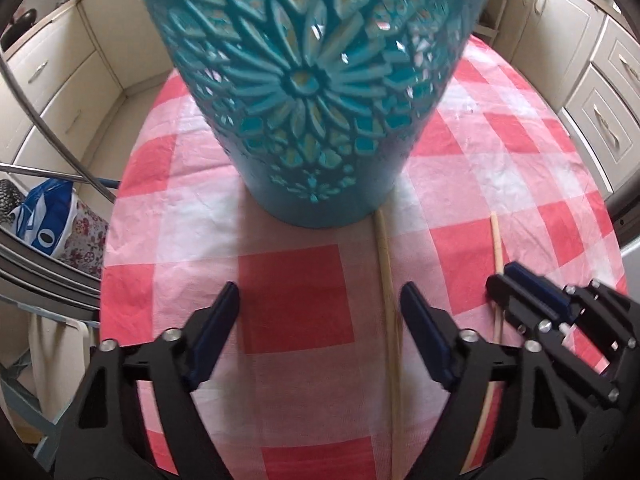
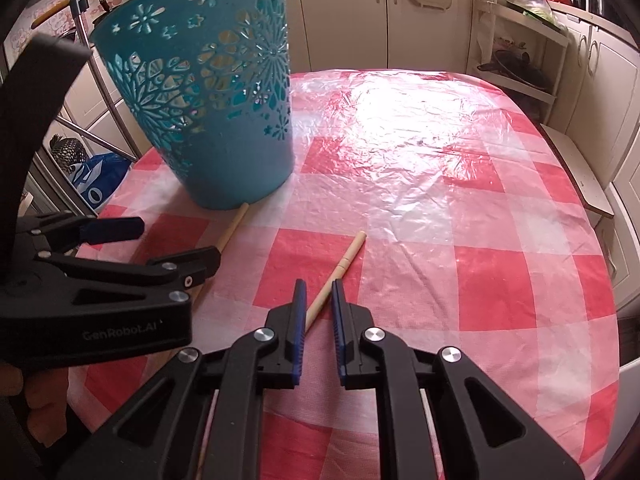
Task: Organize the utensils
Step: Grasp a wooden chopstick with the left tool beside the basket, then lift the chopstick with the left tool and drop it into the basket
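Two pale wooden chopsticks lie on the red-and-white checked tablecloth (image 2: 480, 280) in front of a teal cut-out plastic basket (image 1: 304, 80) (image 2: 224, 120), which stands upright. My left gripper (image 1: 320, 292) (image 2: 174, 242) is open low over the cloth. The left chopstick (image 1: 384, 256) (image 2: 234, 226) runs between its fingers, close to the right one, and its far end touches the basket's foot. My right gripper (image 2: 317, 290) (image 1: 496, 280) is shut on the right chopstick (image 2: 348, 256) (image 1: 497, 240), whose far end sticks out past the fingertips and rests on the cloth.
Cream kitchen cabinets (image 2: 348, 12) ring the table. A white open shelf unit (image 2: 520, 56) stands at the far right corner. A metal rack and a blue bag (image 1: 44, 216) sit beside the table's left edge. A wooden bench (image 2: 580, 172) lies along the right side.
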The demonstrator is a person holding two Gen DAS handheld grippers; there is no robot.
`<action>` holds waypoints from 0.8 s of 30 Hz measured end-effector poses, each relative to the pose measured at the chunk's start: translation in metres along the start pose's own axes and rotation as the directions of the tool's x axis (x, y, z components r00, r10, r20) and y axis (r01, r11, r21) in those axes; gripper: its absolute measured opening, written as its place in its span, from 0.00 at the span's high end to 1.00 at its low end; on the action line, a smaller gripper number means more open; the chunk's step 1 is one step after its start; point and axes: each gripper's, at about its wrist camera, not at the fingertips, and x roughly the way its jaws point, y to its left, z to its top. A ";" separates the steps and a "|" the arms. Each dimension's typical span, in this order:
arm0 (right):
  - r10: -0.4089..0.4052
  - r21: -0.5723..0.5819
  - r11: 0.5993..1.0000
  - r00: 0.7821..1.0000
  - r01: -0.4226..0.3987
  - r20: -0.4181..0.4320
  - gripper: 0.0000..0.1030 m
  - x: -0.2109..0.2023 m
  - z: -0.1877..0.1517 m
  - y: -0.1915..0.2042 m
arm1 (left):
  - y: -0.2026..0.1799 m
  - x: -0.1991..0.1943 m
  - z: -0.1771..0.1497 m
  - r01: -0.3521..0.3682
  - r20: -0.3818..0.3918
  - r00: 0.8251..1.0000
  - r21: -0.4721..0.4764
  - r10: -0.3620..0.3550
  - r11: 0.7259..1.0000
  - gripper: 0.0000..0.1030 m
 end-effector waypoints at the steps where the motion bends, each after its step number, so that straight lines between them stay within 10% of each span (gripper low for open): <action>1: -0.003 0.005 1.000 1.000 0.003 -0.001 0.87 0.000 0.000 -0.002 | -0.002 0.000 0.000 -0.008 0.011 1.000 0.010 0.008 1.000 0.29; 14: -0.014 0.008 1.000 1.000 0.014 -0.003 0.87 0.004 0.004 -0.001 | -0.007 -0.006 -0.002 0.083 0.041 0.995 0.079 -0.087 0.993 0.92; 24: -0.004 -0.047 0.999 1.000 0.004 -0.006 0.88 0.008 0.006 0.012 | -0.005 -0.021 -0.008 0.121 0.066 0.990 0.099 -0.128 0.988 0.96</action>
